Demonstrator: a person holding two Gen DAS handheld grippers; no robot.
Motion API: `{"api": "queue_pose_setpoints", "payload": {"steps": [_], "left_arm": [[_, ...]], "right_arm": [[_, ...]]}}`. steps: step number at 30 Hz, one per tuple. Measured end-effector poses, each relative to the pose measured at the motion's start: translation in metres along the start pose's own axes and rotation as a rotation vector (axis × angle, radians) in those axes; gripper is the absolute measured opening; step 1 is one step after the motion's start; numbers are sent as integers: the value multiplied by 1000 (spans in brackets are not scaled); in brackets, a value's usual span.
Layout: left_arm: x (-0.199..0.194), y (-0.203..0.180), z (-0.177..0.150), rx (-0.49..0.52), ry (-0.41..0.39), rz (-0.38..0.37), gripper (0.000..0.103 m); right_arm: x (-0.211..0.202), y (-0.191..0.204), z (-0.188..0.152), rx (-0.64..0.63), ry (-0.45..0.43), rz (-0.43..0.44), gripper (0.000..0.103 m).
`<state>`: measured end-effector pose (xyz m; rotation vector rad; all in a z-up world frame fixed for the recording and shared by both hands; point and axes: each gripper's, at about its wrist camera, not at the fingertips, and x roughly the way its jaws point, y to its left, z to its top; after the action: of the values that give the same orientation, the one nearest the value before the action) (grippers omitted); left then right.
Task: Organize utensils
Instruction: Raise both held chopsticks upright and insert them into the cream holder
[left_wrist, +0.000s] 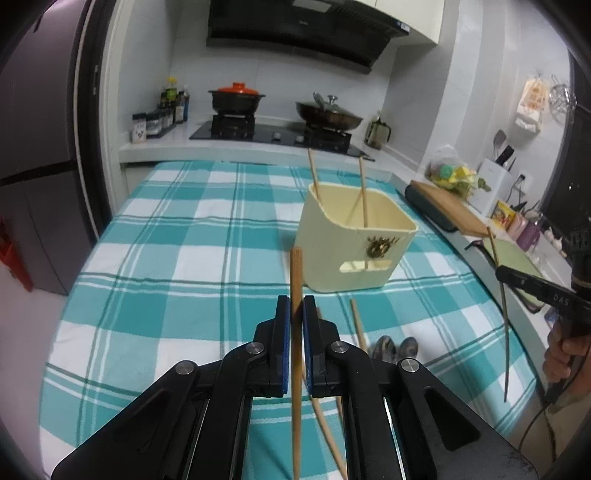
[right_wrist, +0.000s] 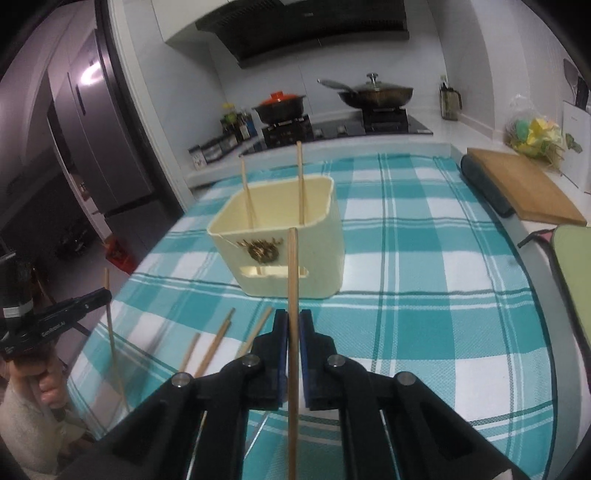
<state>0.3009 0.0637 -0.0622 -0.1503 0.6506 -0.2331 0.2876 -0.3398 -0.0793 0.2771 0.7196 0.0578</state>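
My left gripper (left_wrist: 296, 301) is shut on a wooden chopstick (left_wrist: 296, 269) that stands upright above the teal checked tablecloth (left_wrist: 166, 236). In the right wrist view my right gripper (right_wrist: 293, 314) is shut on another upright chopstick (right_wrist: 292, 258). Ahead of both stands a cream utensil holder (left_wrist: 354, 240) (right_wrist: 280, 229) with two chopsticks (left_wrist: 362, 192) (right_wrist: 301, 184) leaning inside. Loose chopsticks (left_wrist: 357, 325) (right_wrist: 218, 339) lie on the cloth in front of the holder. Each view shows the other gripper at its edge (left_wrist: 498, 271) (right_wrist: 107, 295), lifted and holding its stick.
A wooden cutting board (right_wrist: 524, 188) and a dark roll (right_wrist: 484, 184) lie along the table's right side. Behind the table is a stove (left_wrist: 273, 136) with an orange-lidded pot (left_wrist: 236, 98) and a wok (left_wrist: 328, 114). A fridge (right_wrist: 96, 122) stands on the left. Two dark rounded objects (left_wrist: 395, 347) lie near my left gripper.
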Motion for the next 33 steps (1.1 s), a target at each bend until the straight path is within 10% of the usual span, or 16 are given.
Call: {"api": "queue_pose_setpoints", "payload": {"steps": [10,23,33], "left_arm": [[-41,-10,7,-11,-92,-55,5],[-50,-15,8,-10,-106,-75,5],[-59,-33,85,2,-183,-150,5]], "right_arm": [[-73,34,-5,-114,-188,69,6],[-83,33,-12,-104,-172,84,7],[-82,42,30,-134,-247,49,6]]}}
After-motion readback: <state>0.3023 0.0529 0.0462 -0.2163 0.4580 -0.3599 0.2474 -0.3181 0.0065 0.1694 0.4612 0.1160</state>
